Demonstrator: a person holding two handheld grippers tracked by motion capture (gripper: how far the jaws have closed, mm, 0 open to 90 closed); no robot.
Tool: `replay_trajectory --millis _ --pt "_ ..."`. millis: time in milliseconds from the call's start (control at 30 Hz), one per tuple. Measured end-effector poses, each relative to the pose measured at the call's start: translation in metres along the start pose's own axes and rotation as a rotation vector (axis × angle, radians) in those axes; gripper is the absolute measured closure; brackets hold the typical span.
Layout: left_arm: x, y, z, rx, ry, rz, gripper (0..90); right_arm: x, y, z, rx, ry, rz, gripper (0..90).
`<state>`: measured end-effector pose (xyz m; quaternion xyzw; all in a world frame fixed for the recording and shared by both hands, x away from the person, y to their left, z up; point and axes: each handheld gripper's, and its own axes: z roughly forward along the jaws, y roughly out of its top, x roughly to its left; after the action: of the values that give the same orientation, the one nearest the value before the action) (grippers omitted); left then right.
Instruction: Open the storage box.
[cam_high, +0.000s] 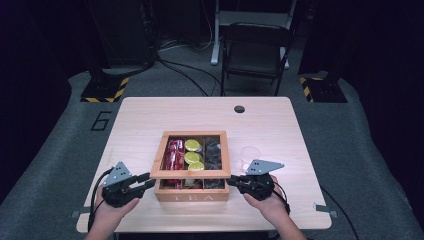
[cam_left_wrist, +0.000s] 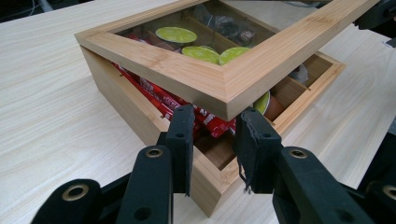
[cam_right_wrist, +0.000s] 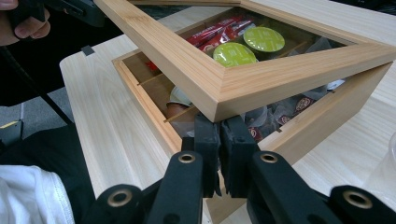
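Note:
A wooden tea box (cam_high: 191, 192) marked TEA stands at the table's near middle. Its glass-paned lid (cam_high: 190, 174) is tilted up at the front, hinged at the back. Inside lie red sachets (cam_left_wrist: 163, 98), green capsules (cam_left_wrist: 176, 34) and dark tea bags (cam_right_wrist: 280, 114). My left gripper (cam_high: 150, 181) is at the box's front left corner. It (cam_left_wrist: 215, 116) is open just under the raised lid corner (cam_left_wrist: 224, 88). My right gripper (cam_high: 231, 181) is at the front right corner. It (cam_right_wrist: 219, 122) is shut, with its tips under the lid corner (cam_right_wrist: 210, 84).
A clear glass cup (cam_high: 248, 156) stands just right of the box, behind my right gripper. The table has a cable hole (cam_high: 239, 109) at the back. A dark chair (cam_high: 255, 50) stands beyond the table.

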<state>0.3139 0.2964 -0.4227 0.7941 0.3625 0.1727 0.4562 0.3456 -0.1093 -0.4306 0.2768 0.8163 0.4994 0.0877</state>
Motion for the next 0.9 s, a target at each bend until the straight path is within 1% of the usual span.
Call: replay_trajectory --millis 133,167,200,267,367,433,467,533,567,600,667,700,733,767,800,833,867,900 --pt "-0.0008 0.0003 -0.0002 -0.002 0.006 0.0 67.6 -0.0003 -0.0002 0.0008 -0.007 0.005 0.002 84.9" --pt "-0.0011 0.0002 0.0001 -0.004 0.009 0.0 67.5 -0.0001 -0.0003 0.001 -0.007 0.004 0.0 83.7" --pt "-0.0014 0.0 0.0004 -0.006 0.014 -0.001 67.5 -0.0003 -0.0004 0.0007 -0.001 0.003 -0.014 82.5" --pt "-0.0015 0.0003 0.0001 -0.002 0.013 0.001 67.4 0.0008 -0.0004 0.0011 -0.003 -0.008 -0.013 80.1" --pt "-0.0016 0.0004 0.0 -0.004 0.019 -0.004 66.6 0.0014 -0.0004 0.0001 -0.009 -0.035 -0.032 76.1" --pt "-0.0016 0.0003 0.0005 -0.002 0.028 -0.007 66.1 0.0029 -0.0003 -0.0006 -0.009 -0.065 -0.038 73.6" --pt "-0.0014 0.0004 0.0005 -0.003 0.03 -0.008 65.6 0.0032 -0.0002 -0.0007 -0.013 -0.082 -0.052 71.1" --pt "-0.0013 0.0007 0.0003 -0.004 0.033 -0.018 64.7 0.0037 -0.0004 -0.0016 -0.013 -0.096 -0.056 68.3" --pt "-0.0013 0.0007 0.0004 -0.007 0.036 -0.021 64.2 0.004 -0.0005 -0.0015 -0.021 -0.108 -0.053 66.4" --pt "-0.0017 0.0006 0.0009 -0.017 0.047 -0.023 63.7 0.0042 -0.0004 -0.0016 -0.026 -0.117 -0.05 65.4" --pt "-0.0012 0.0006 0.001 -0.014 0.048 -0.021 62.5 0.0047 -0.0001 -0.0015 -0.031 -0.118 -0.051 64.9" --pt "-0.0009 0.0009 0.0005 -0.007 0.045 -0.021 62.1 0.0051 0.0001 -0.0013 -0.032 -0.123 -0.065 64.8" --pt "-0.001 0.0009 0.0005 -0.007 0.05 -0.019 61.5 0.0064 -0.0001 -0.0016 -0.028 -0.129 -0.068 64.8" --pt "-0.0014 0.0009 0.0008 -0.011 0.054 -0.019 61.1 0.0072 0.0002 -0.0012 -0.033 -0.139 -0.071 64.4" --pt "-0.0017 0.0009 0.0009 -0.015 0.057 -0.019 61.1 0.0072 0.0004 -0.0013 -0.037 -0.139 -0.085 63.9" --pt "-0.0019 0.0009 0.0009 -0.02 0.06 -0.017 61.0 0.0083 0.0006 -0.0013 -0.039 -0.147 -0.085 63.0" --pt "-0.0017 0.0012 0.0003 -0.016 0.058 -0.011 60.8 0.0089 0.0009 -0.0012 -0.042 -0.152 -0.089 61.7" --pt "-0.0018 0.0009 0.0005 -0.023 0.06 -0.007 60.8 0.0092 0.0014 -0.0009 -0.047 -0.154 -0.094 61.2"
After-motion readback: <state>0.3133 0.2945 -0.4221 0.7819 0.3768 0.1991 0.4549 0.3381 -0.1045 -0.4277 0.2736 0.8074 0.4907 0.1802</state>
